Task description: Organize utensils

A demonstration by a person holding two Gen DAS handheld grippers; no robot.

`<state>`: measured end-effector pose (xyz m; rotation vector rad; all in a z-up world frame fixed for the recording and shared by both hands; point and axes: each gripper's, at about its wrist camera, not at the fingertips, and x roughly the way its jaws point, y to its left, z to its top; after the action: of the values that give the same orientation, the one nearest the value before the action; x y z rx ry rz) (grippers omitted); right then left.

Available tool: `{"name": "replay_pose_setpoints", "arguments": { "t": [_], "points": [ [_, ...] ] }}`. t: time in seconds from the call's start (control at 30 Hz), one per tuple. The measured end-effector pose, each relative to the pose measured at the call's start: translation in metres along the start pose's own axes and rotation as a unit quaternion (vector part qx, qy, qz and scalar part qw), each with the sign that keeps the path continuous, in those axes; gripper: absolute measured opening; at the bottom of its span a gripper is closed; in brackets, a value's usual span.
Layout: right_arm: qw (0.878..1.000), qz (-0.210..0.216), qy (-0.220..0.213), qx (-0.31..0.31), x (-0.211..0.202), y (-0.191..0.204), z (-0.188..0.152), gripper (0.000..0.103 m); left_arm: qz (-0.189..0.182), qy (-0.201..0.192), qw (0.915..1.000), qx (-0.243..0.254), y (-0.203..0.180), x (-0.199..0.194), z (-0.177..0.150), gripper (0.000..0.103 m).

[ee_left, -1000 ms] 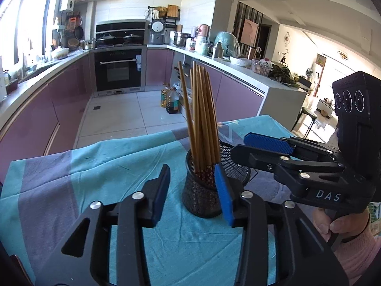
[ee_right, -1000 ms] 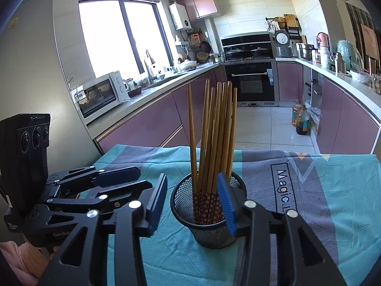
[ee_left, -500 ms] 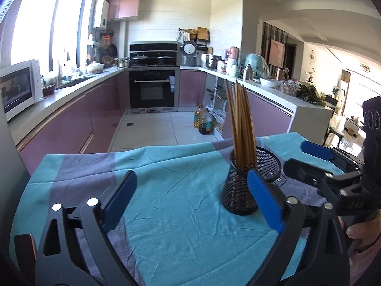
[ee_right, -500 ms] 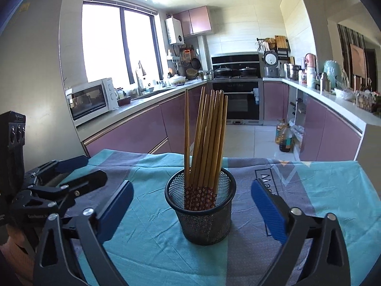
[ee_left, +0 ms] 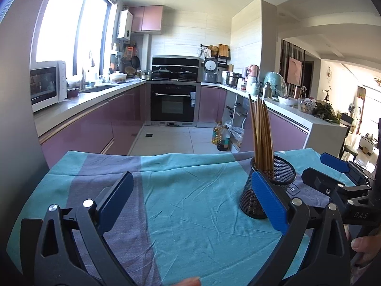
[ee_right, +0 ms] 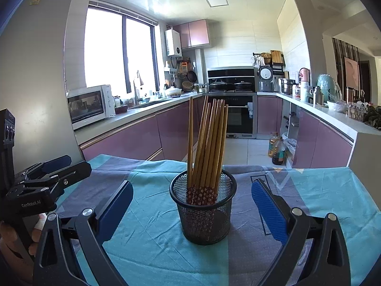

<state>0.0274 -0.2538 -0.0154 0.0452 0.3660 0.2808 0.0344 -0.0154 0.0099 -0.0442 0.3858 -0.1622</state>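
- Both pairs of tongs have sprung wide since a second ago, when their blue pads sat close on either side of the mesh cup; the left pair has also swung away, so the cup now lies off to its right.
- Standing upright on the teal and grey cloth (ee_right: 152, 243) is the black mesh cup (ee_right: 203, 212), also seen at the right in the left wrist view (ee_left: 269, 188).
- Inside it is a bundle of brown chopsticks (ee_right: 206, 147), patterned ends down and plain ends fanning upward, one stick leaning apart to the left.
- Left tongs (ee_left: 190, 205): jaws fully spread, nothing between them but bare cloth; the right pad overlaps the cup in view, though I cannot tell whether it touches.
- Right tongs (ee_right: 191, 208): jaws fully spread with the cup centred between them, both pads clear of its sides, gripping nothing.
- Each wrist view catches the other tongs at its edge, with part of a hand (ee_left: 364, 250) on the handle.
- Behind the table runs a kitchen with purple cabinets, a microwave (ee_right: 88, 106) on the left counter and an oven (ee_left: 173, 104) at the far end.
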Motion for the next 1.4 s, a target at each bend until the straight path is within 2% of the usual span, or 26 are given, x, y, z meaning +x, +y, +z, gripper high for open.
{"name": "replay_pose_setpoints", "arguments": {
  "t": [0.37, 1.4],
  "points": [
    [0.999, -0.026, -0.029, -0.02, -0.01, 0.012, -0.003, 0.096, 0.018, -0.013, 0.9998, -0.003, 0.002, -0.013, -0.005, 0.097],
    [0.997, -0.05, -0.054, -0.015, -0.018, 0.014, -0.009, 0.096, 0.051, -0.064, 0.9966, 0.014, -0.002, -0.041, -0.008, 0.097]
  ]
}}
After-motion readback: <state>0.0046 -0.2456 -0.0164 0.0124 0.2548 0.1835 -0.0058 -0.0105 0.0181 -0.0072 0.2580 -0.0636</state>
